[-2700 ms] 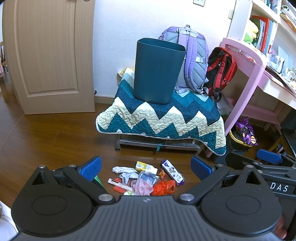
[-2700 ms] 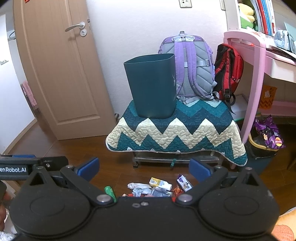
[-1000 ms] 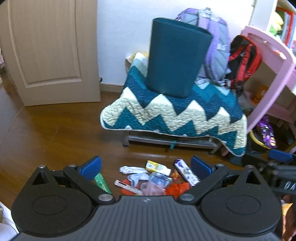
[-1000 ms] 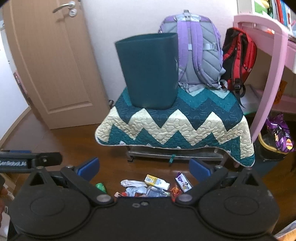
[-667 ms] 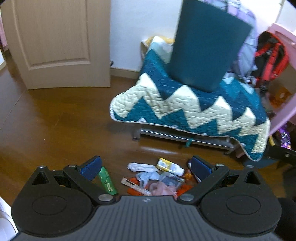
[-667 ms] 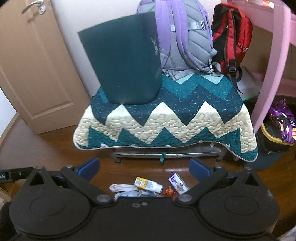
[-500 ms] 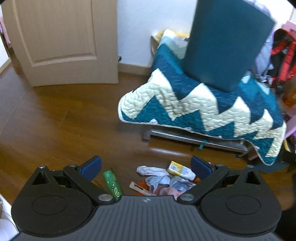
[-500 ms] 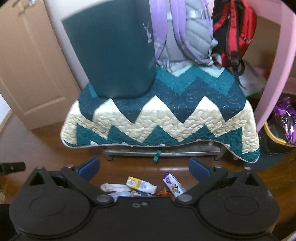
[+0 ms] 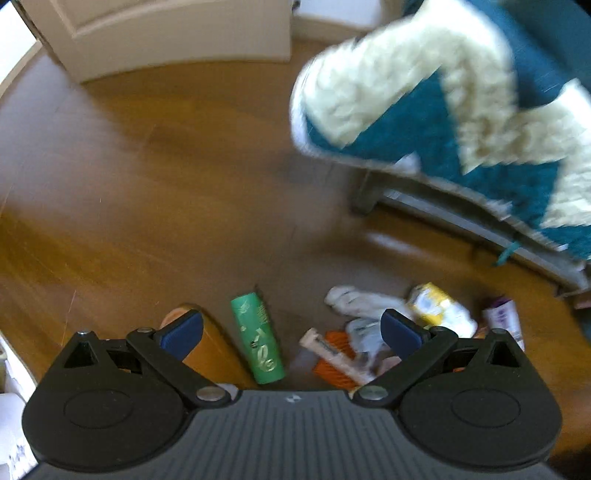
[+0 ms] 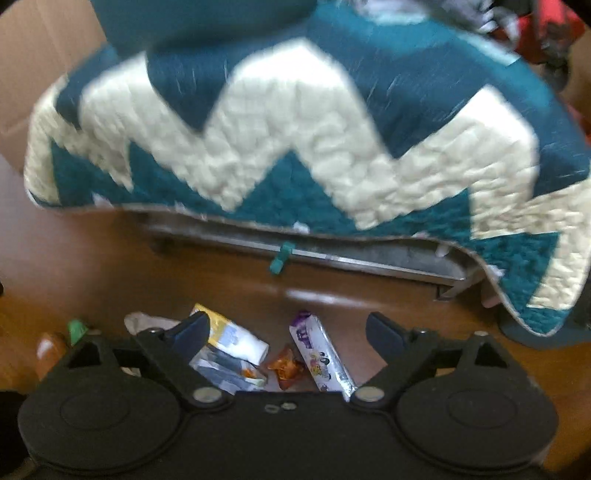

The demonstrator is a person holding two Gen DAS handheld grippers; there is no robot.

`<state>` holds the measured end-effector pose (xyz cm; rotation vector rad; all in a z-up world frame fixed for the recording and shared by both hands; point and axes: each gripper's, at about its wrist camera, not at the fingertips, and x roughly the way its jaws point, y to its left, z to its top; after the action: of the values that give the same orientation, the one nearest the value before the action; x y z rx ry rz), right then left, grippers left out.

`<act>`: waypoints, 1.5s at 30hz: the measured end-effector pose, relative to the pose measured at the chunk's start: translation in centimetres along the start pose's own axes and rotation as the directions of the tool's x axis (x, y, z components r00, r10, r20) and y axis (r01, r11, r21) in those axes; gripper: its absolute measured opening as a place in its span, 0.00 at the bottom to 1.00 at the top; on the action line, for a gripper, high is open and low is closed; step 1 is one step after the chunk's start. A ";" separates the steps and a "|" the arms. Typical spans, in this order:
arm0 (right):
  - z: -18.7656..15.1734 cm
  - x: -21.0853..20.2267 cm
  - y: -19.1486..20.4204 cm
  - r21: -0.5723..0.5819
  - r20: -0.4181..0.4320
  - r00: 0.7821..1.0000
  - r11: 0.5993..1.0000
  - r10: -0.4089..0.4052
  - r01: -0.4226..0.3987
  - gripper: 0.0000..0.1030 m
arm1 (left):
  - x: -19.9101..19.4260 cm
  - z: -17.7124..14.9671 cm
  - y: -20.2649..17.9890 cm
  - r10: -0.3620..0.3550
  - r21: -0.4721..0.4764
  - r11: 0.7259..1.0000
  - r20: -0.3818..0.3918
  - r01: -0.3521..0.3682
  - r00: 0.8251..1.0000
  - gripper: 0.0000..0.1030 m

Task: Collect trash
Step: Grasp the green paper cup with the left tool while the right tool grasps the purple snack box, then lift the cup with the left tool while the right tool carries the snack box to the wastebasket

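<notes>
Trash lies in a small heap on the wooden floor. In the left wrist view I see a green tube, an orange bottle, crumpled white tissue, a yellow-and-white pack and a purple wrapper. My left gripper is open and empty above the green tube. In the right wrist view the yellow-and-white pack, an orange wrapper and the purple wrapper lie between the fingers of my right gripper, which is open and empty. The dark teal bin's base shows at the top.
A low bench covered by a teal and cream zigzag quilt stands just behind the trash; it also shows in the left wrist view. A wooden door is at the far left. Bare wooden floor spreads to the left.
Both grippers have dropped and tilted down toward the trash on the floor. The bin and backpacks have slid out of the top of both views. Both views are motion-blurred now.
</notes>
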<state>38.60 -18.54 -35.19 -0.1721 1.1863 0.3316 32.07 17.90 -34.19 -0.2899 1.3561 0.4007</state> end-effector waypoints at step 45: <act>-5.3 23.7 -2.7 -0.251 -0.343 0.933 0.968 -0.108 0.020 0.41 | 29.6 -1.2 3.6 -0.017 -0.281 0.954 -0.410 -0.108 0.912 0.56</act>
<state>42.77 -18.79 -59.25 -0.5026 1.4915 0.3998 34.22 23.86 -63.33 -0.6213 1.7163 0.6116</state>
